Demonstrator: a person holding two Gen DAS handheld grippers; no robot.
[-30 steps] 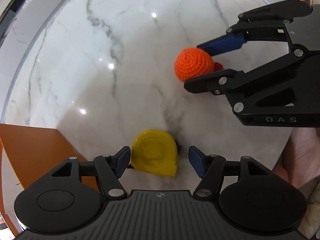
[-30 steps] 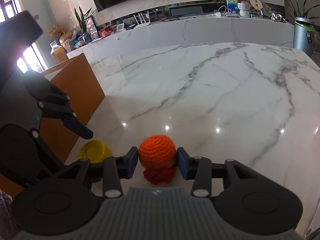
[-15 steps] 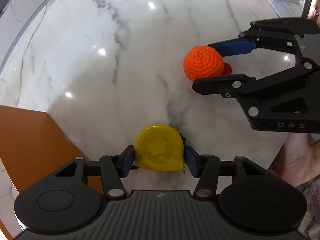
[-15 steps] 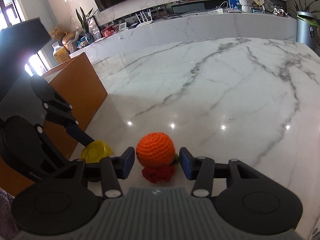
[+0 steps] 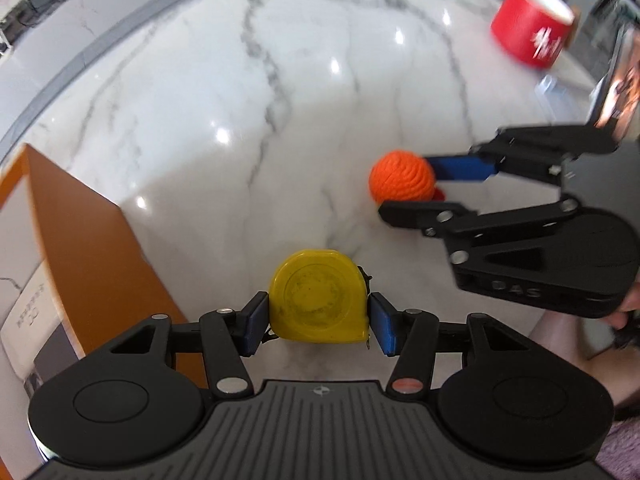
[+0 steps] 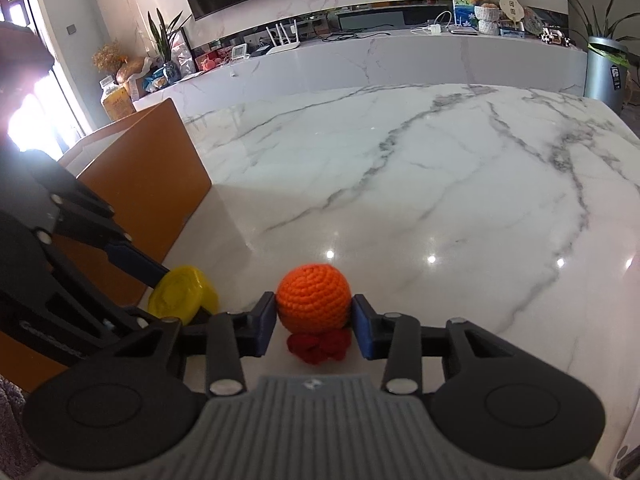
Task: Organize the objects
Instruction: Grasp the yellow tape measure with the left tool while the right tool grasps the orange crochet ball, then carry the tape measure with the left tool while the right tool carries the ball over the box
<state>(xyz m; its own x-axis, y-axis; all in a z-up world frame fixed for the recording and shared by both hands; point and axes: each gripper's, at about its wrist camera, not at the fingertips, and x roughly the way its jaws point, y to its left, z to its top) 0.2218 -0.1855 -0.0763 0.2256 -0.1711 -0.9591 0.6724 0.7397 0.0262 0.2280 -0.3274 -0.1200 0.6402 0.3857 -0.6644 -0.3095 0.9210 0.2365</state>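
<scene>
Leftward, left gripper (image 5: 318, 322) jaws hold tape measure (image 5: 318, 298) beside orange box (image 5: 80, 248); right gripper (image 6: 314, 322) jaws closing on ball (image 6: 313, 296).

orange box (image 5: 84, 240) blocking left, marble table (image 5: 240, 80) open — ahead

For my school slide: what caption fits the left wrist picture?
Left gripper clamps a yellow tape measure while the right gripper closes on an orange crocheted ball.

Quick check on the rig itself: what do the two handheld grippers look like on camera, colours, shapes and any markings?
Both match. The left gripper and right gripper are matte black plastic, with linkage fingers on silver pivot pins and blue pads. Each has a ribbed centre plate with a small logo, flanked by two round discs. The right gripper's side carries faint embossed lettering, too blurred to read. No cables show.
</scene>
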